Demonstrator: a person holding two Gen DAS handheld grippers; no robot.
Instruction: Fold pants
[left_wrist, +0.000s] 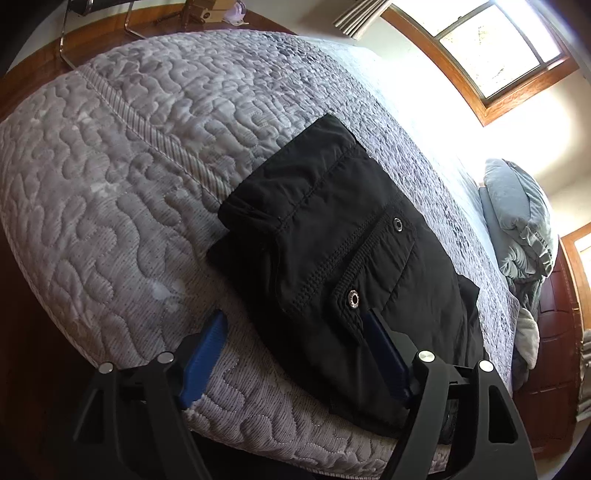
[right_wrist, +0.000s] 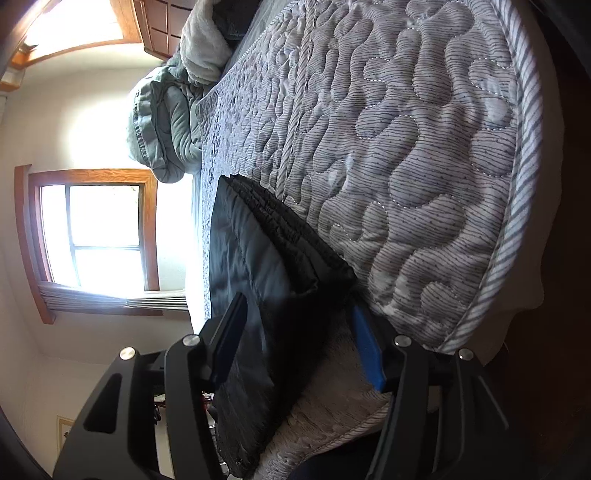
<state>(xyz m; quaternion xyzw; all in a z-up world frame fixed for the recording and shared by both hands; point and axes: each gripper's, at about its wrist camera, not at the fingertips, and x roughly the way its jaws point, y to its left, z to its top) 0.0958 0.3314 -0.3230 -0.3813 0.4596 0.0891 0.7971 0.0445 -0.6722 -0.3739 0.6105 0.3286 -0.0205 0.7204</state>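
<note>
The black pants (left_wrist: 343, 266) are lying folded into a thick bundle on the grey quilted bedspread (left_wrist: 129, 177), sitting toward four o'clock in the left wrist view, with two metal snaps (left_wrist: 354, 298) showing on a pocket flap. The left gripper (left_wrist: 295, 350) is hanging over the near edge of the bundle with its jaws standing wide: one blue finger (left_wrist: 205, 360) is sitting over bare quilt at seven o'clock, the other is lying against the pants near the lower snap at five o'clock, and neither is pinching the cloth. The near end of the pants is running under the gripper frame and is being cut off there. In the right wrist view, which is rolled onto its side, the pants (right_wrist: 255, 258) are filling the centre toward six o'clock, their ribbed waistband (right_wrist: 291, 229) lying against the bedspread (right_wrist: 406, 147). The right gripper (right_wrist: 299, 343) is straddling the bundle's edge, its jaws parted and one finger on each side; the cloth between them is blurred and dark, so whether the pads are touching it is hard to tell, though no pinch is showing. A rumpled grey-green blanket (left_wrist: 517, 218) is piling up at three o'clock in the left view, partly washed out by glare from the wood-framed window (left_wrist: 491, 44) at one o'clock. Objects along the floor at twelve o'clock are too small to identify.
</note>
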